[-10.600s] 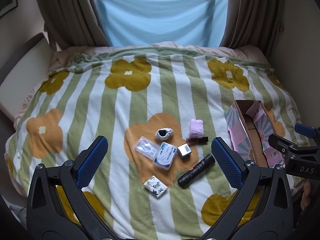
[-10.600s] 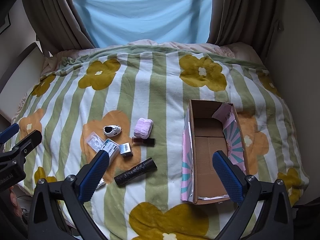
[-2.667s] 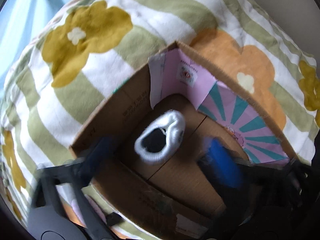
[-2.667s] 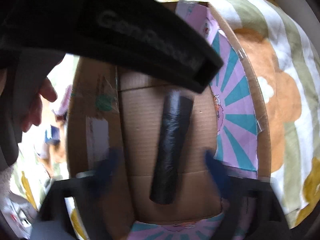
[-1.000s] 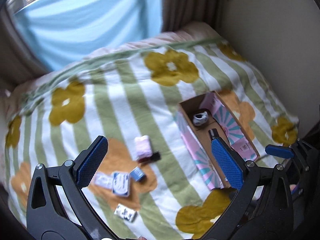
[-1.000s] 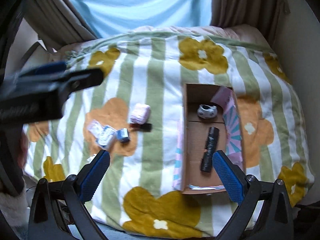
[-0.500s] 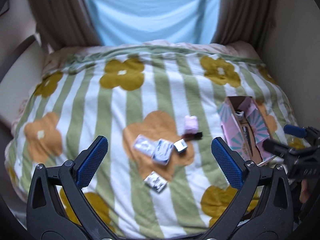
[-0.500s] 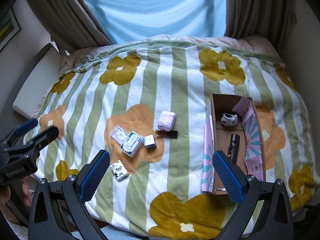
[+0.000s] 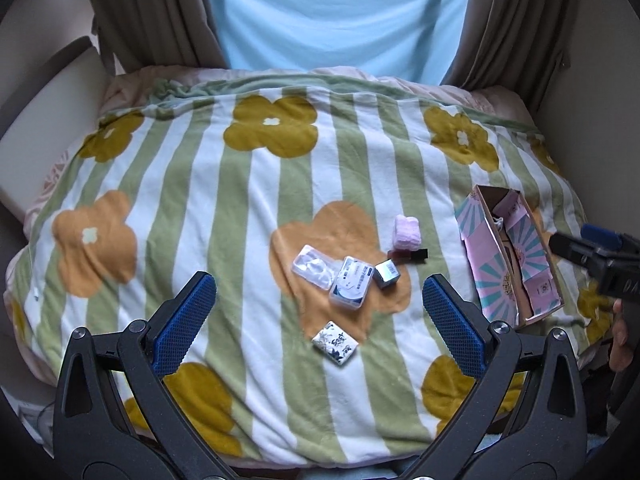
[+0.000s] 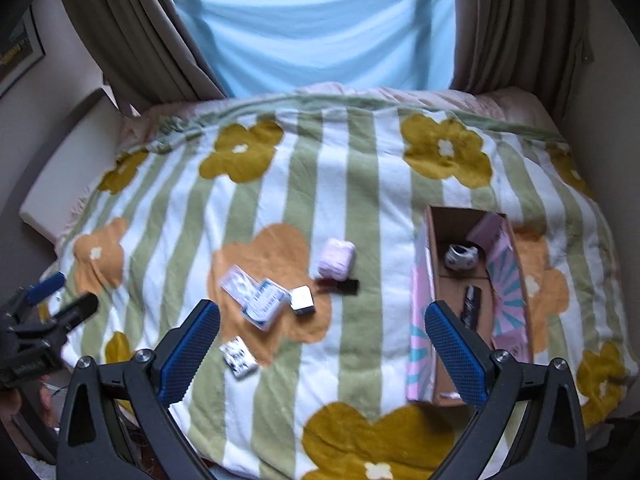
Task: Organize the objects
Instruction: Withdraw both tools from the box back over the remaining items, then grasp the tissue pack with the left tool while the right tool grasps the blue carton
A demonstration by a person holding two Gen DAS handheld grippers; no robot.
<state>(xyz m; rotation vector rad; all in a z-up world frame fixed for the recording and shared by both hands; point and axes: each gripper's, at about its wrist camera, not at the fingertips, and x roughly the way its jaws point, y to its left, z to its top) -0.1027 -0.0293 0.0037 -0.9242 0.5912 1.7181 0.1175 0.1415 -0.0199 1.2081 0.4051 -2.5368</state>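
Note:
An open cardboard box (image 10: 434,280) with pink patterned sides lies on the bed's right side; it also shows in the left wrist view (image 9: 476,248). Inside it are a white knit item (image 10: 462,257) and a black cylinder (image 10: 471,306). On the blanket lie a pink roll (image 9: 407,227), a dark small bar (image 9: 408,255), a silver cube (image 9: 387,274), a clear blue-labelled case (image 9: 352,286), a clear packet (image 9: 313,271) and a blue-patterned packet (image 9: 335,343). My left gripper (image 9: 316,312) is open and empty above the bed's near edge. My right gripper (image 10: 322,340) is open and empty too.
The striped flower blanket (image 9: 200,200) covers the whole bed. Curtains (image 9: 152,16) and a blue-covered window stand behind it. A wall runs along the right side, a pale headboard (image 9: 52,112) along the left.
Both grippers have drawn back from the box after leaving the knit item and black cylinder in it, and now hover open over the bed's near edge. The views have steadied and moved slightly closer.

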